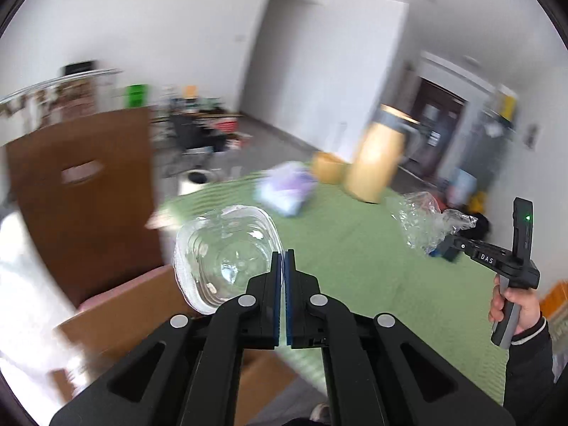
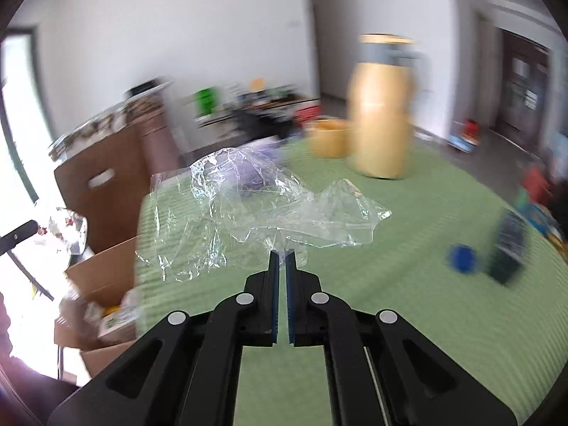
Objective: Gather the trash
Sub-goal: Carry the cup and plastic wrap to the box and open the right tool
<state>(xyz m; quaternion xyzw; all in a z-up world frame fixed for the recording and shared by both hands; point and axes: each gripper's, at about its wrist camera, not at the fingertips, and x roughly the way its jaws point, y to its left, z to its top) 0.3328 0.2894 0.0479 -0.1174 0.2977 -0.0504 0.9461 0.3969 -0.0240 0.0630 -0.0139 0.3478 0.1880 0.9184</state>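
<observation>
My left gripper (image 1: 284, 254) is shut on the rim of a clear plastic tray (image 1: 223, 259), held in the air over the left edge of the green table (image 1: 348, 248). My right gripper (image 2: 283, 254) is shut on a crumpled sheet of clear plastic wrap (image 2: 269, 198) and holds it above the table; the wrap also shows in the left wrist view (image 1: 422, 220) with the right gripper (image 1: 451, 245) at its side. A purple and white crumpled bag (image 1: 285, 190) lies on the table further back.
An open cardboard box (image 2: 99, 284) with trash inside stands left of the table, also seen below the tray (image 1: 131, 319). A tall yellow container (image 2: 383, 106) and a low yellow tub (image 2: 328, 136) stand at the table's far end. Blue and dark objects (image 2: 486, 255) lie at the right. A brown cabinet (image 1: 81, 195) stands left.
</observation>
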